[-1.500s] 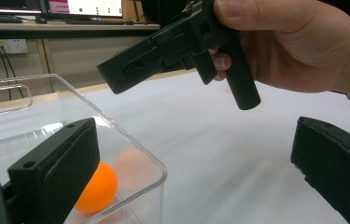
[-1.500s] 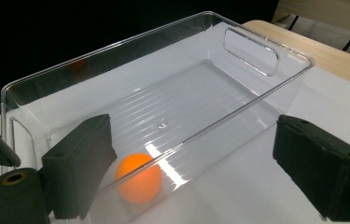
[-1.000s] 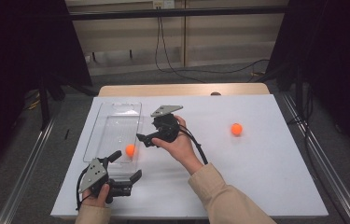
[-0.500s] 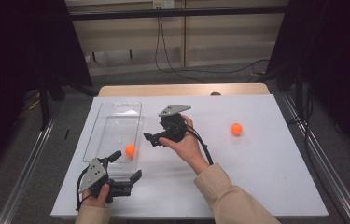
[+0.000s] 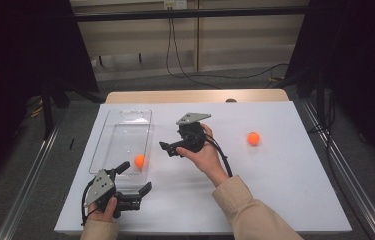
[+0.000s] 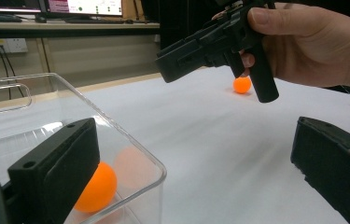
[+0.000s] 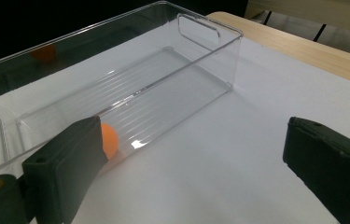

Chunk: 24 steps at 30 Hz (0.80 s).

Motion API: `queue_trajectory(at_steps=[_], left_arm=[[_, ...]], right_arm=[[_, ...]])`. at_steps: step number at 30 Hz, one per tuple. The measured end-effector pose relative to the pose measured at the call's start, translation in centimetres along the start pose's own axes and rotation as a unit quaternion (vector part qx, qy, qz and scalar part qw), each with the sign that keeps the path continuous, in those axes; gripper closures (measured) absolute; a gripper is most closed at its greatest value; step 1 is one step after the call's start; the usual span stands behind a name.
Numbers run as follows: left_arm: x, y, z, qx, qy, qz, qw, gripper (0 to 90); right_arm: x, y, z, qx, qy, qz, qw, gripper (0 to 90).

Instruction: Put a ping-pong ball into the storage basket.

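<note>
Fingers (image 7: 70, 158) spread empty — orange ball (image 7: 108, 140) beyond, inside bin (image 7: 210, 46).

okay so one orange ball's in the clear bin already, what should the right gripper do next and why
Probably swing the right gripper toward the orange ball on the table. Its jaws are open and hold nothing, one orange ball already sits in the clear bin, and the other lies loose on the white table, out past the right hand.

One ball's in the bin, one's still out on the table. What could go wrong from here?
1. The loose orange ball sits free on the smooth white table; a nudge from the open right tongs may roll it away.
2. The left tongs straddle the clear bin wall and could shift it.
</note>
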<state>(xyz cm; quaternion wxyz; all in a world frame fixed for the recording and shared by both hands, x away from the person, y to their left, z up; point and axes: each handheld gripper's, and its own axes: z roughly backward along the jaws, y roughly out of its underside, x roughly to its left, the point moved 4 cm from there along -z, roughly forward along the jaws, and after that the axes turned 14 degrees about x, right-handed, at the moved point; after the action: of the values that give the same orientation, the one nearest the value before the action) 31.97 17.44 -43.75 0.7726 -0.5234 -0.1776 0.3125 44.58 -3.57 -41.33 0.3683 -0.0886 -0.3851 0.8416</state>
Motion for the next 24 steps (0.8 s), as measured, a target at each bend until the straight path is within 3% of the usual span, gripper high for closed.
queue_trajectory(at_steps=[24], left_arm=[[0.0,0.0,0.0,-0.001,-0.001,-0.001,1.0,1.0]], right_arm=[[-2.9,2.4,1.4,0.005,0.021,-0.026,0.9994,2.9]])
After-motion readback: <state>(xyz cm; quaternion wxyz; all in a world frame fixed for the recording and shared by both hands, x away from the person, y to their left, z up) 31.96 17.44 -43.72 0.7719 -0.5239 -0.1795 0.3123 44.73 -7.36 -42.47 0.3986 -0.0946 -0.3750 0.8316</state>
